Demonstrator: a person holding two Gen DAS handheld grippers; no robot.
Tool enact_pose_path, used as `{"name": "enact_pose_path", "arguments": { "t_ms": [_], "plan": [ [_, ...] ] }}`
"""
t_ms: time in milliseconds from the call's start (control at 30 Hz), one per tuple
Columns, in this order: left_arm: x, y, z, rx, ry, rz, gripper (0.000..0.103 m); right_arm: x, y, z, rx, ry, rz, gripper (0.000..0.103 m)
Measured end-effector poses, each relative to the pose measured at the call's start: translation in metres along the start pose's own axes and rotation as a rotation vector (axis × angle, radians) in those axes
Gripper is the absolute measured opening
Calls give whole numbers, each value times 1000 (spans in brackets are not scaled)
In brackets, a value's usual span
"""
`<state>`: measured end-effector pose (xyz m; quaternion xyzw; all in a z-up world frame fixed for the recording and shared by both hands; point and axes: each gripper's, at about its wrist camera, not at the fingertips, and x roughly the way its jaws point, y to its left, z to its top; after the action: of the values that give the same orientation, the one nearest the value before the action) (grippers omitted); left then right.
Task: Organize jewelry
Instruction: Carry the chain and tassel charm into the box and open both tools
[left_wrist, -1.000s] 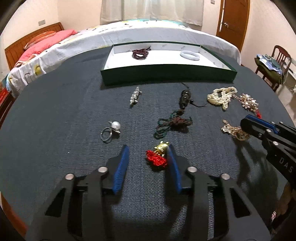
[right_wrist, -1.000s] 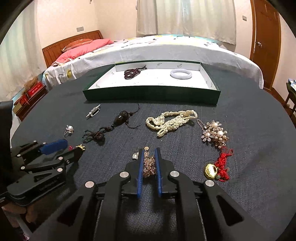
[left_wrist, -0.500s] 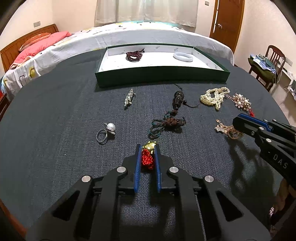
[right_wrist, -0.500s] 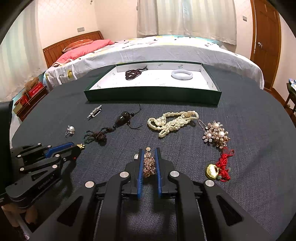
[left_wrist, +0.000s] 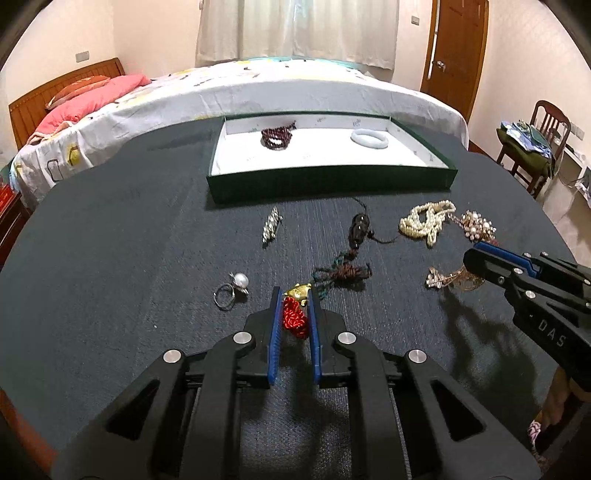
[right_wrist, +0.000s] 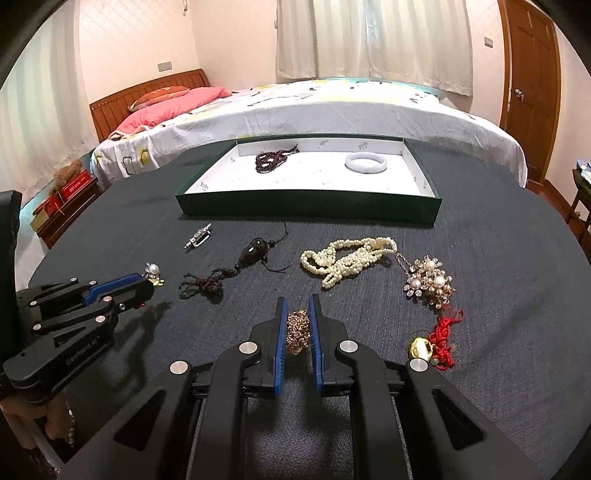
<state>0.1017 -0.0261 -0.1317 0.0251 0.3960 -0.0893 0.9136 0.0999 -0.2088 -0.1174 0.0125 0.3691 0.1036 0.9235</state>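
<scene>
Left claw (left_wrist: 293, 312): closed on red tassel charm (left_wrist: 294, 316), at the near tabletop (left_wrist: 110, 258). Right claw (right_wrist: 298, 326): closed on gold chain bracelet (right_wrist: 298, 330). Green tray (left_wrist: 332, 182), far side: dark bead bracelet (left_wrist: 277, 134), white bangle (left_wrist: 369, 138). Loose on tabletop: pearl ring (left_wrist: 232, 288), pearl necklace (left_wrist: 424, 221), brooch (right_wrist: 430, 282).

Home bedroom. Made bed (right_wrist: 332, 107) with patterned white sheet, pink pillow (right_wrist: 177, 101) and wooden headboard (right_wrist: 147, 92) behind the desk (right_wrist: 498, 258). Curtains (right_wrist: 369, 40) over window, brown wooden door (right_wrist: 532, 74) at right, wooden chair (left_wrist: 535, 144) piled with clothes in the left wrist view, boxes (right_wrist: 62, 195) on floor by bed.
</scene>
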Motion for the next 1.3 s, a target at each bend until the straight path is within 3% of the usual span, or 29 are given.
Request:
{"name": "enact_pose_path", "arguments": {
  "t_ms": [867, 1300],
  "plan": [
    [-32, 7, 36, -24, -99, -9, 13, -34, -2, 36, 3, -101, 27, 11],
    [-28, 6, 49, -22, -110, -24, 13, -40, -8, 56, 16, -137, 39, 11]
  ]
}}
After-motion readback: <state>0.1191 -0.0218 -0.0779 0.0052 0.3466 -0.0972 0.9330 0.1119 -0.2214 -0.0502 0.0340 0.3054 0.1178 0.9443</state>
